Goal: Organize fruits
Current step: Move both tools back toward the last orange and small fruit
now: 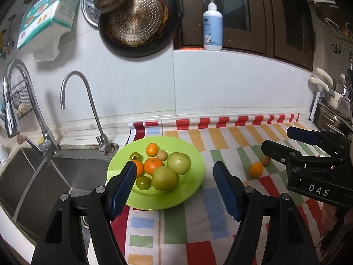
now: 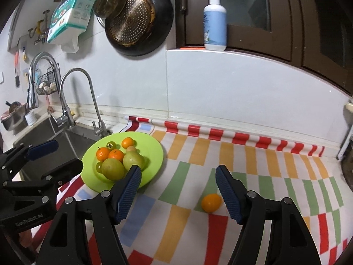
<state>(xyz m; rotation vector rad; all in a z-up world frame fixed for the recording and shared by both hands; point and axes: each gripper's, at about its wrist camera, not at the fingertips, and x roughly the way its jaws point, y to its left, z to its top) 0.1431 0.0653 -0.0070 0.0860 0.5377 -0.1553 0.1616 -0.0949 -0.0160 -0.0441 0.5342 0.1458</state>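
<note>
The striped cloth [image 2: 242, 154] lies bare right of the green plate [image 1: 194, 176]. Only a loose orange [image 2: 211, 202] interrupts it. Two faucets [image 1: 88, 110] crowd the plate's left.

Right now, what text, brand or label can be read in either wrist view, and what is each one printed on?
"DAS": white letters on the body of the right gripper, seen from the left wrist.
"GenRobot.AI": on the body of the left gripper, seen from the right wrist.
Green and white package on the wall: print and pictures, too blurred to read.
Pump bottle on the sill: label too small to read.
</note>
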